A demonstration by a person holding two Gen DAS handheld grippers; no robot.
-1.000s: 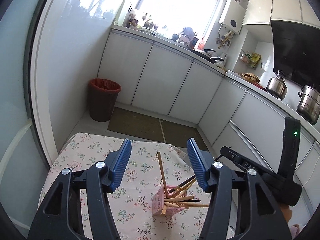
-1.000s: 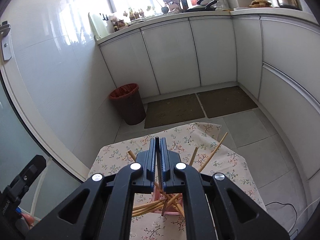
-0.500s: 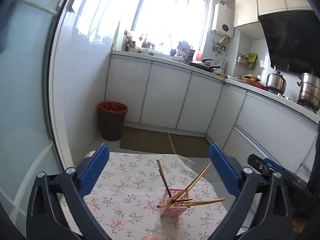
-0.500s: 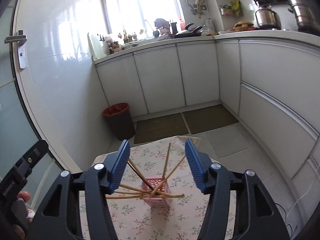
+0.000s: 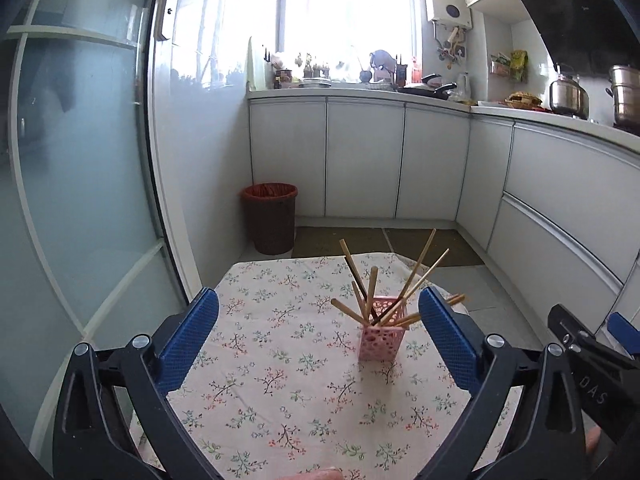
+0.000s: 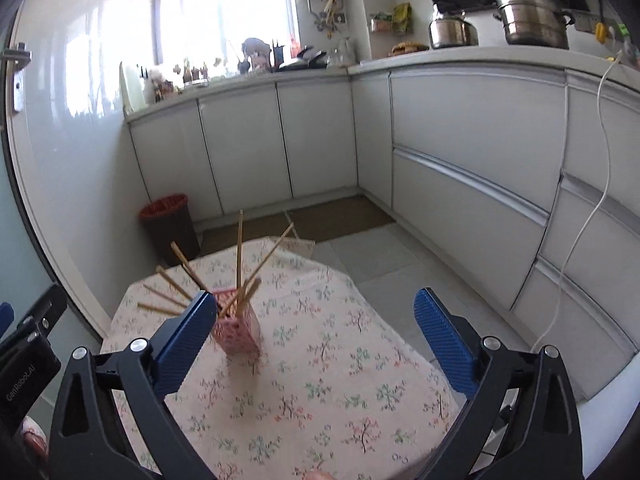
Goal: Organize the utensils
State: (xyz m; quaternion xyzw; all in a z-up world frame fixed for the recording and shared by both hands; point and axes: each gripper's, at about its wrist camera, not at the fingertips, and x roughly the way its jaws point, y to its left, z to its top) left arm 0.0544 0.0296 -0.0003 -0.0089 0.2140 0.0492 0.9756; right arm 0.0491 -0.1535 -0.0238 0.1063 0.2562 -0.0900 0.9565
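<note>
1. Left gripper, black frame with blue ribbed pads: jaws spread wide, nothing between them, held above the near part of the table.

2. Table under a cream floral-print cloth: bare apart from item 3. Risk: the cloth hangs loose at the far edge; a snag from either tool would probably drag it and whatever stands on it.

3. Pink perforated plastic holder, small and square, upright near the table's middle, right of centre in the left view. In it, wooden chopsticks and one dark stick, splayed in every direction, several leaning nearly flat over the rim. Risk: the holder looks light and top-heavy; a knock on a protruding stick could likely tip it or flick sticks onto the floor.

4. Right gripper, same make: jaws opening, nothing between them. Its left pad overlaps the holder in its own view; contact cannot be told.
</note>
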